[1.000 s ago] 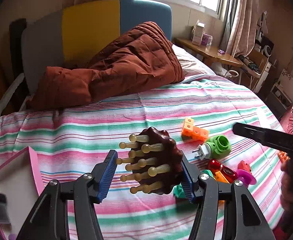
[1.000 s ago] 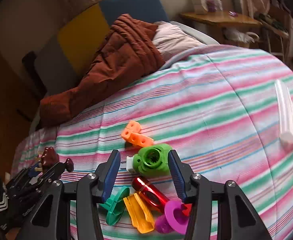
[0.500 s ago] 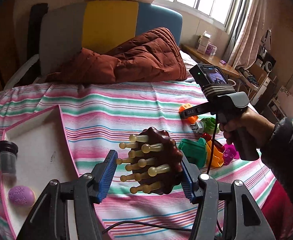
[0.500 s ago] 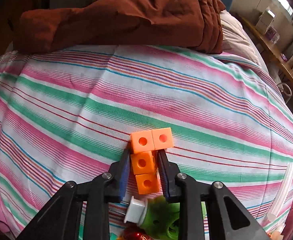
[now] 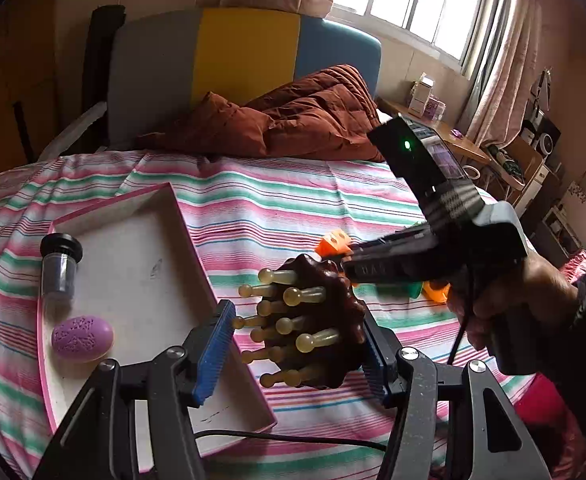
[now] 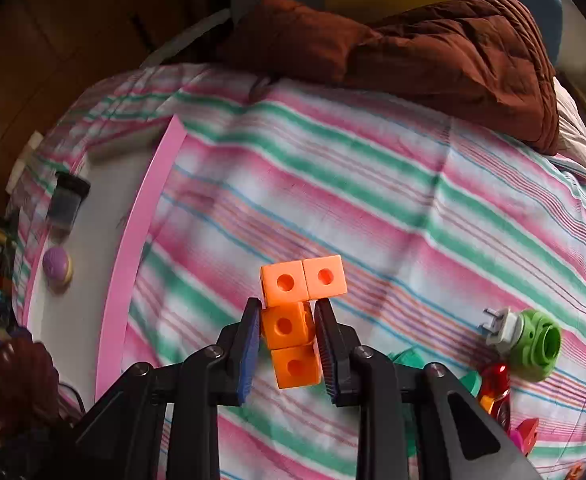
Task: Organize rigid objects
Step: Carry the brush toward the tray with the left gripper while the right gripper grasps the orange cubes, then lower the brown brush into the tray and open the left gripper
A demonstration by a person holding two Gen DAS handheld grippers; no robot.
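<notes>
My left gripper (image 5: 297, 354) is shut on a dark brown massage brush (image 5: 313, 320) with cream pegs, held above the right edge of the pink-rimmed tray (image 5: 181, 216). The tray holds a purple egg-shaped item (image 5: 82, 338) and a small dark jar (image 5: 59, 268). My right gripper (image 6: 289, 346) is shut on an orange block piece (image 6: 293, 320) made of joined cubes, lifted above the striped bedspread. In the left wrist view the right gripper (image 5: 397, 258) and the hand holding it sit just right of the brush. The tray also shows in the right wrist view (image 6: 133, 248).
A green plug adapter (image 6: 533, 344), a red item (image 6: 493, 380) and a teal piece (image 6: 405, 360) lie on the bedspread at right. A brown quilt (image 5: 293, 120) lies at the headboard. A black cable (image 5: 293, 436) runs under the left gripper.
My right gripper has lifted the orange block piece off the bedspread and carried it left toward the tray. My left gripper with the brush has moved over the tray's right edge.
</notes>
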